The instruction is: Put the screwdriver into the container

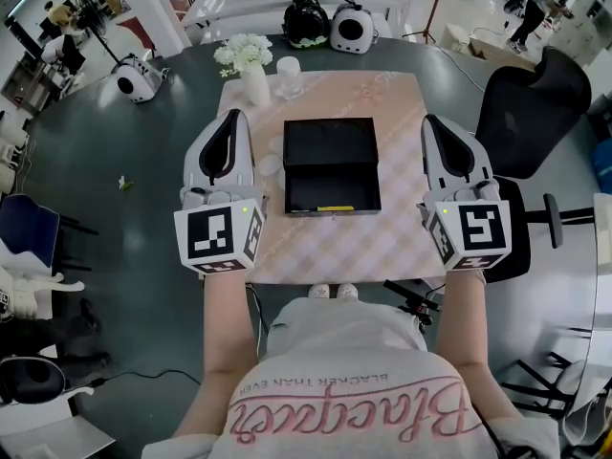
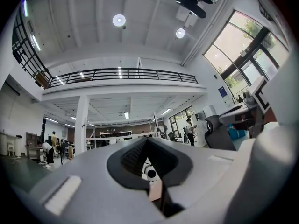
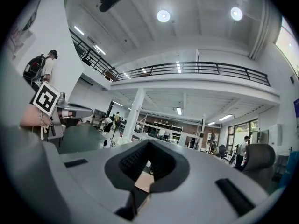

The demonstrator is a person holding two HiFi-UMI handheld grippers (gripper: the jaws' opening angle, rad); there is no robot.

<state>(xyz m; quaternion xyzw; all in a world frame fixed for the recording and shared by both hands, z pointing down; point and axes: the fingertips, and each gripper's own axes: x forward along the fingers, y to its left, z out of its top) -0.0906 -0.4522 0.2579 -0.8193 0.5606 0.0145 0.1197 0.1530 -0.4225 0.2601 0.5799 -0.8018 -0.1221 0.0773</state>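
The container [image 1: 331, 134] is an open black box with two halves, lying in the middle of the pink cloth. A thin yellow-and-black screwdriver [image 1: 336, 207] lies inside its near half, along the front wall. My left gripper [image 1: 232, 116] hovers to the left of the box, shut and empty. My right gripper [image 1: 430, 120] hovers to its right, also shut and empty. In the left gripper view the left gripper [image 2: 147, 140] points up over the room with its pads together. The right gripper [image 3: 149, 143] in its own view shows the same.
A white vase of white flowers [image 1: 251, 63] and a clear glass [image 1: 288, 73] stand at the cloth's far edge. Small white cups [image 1: 270, 165] sit left of the box. Round white and black devices [image 1: 350, 29] line the table's back. A black chair [image 1: 531, 103] is at right.
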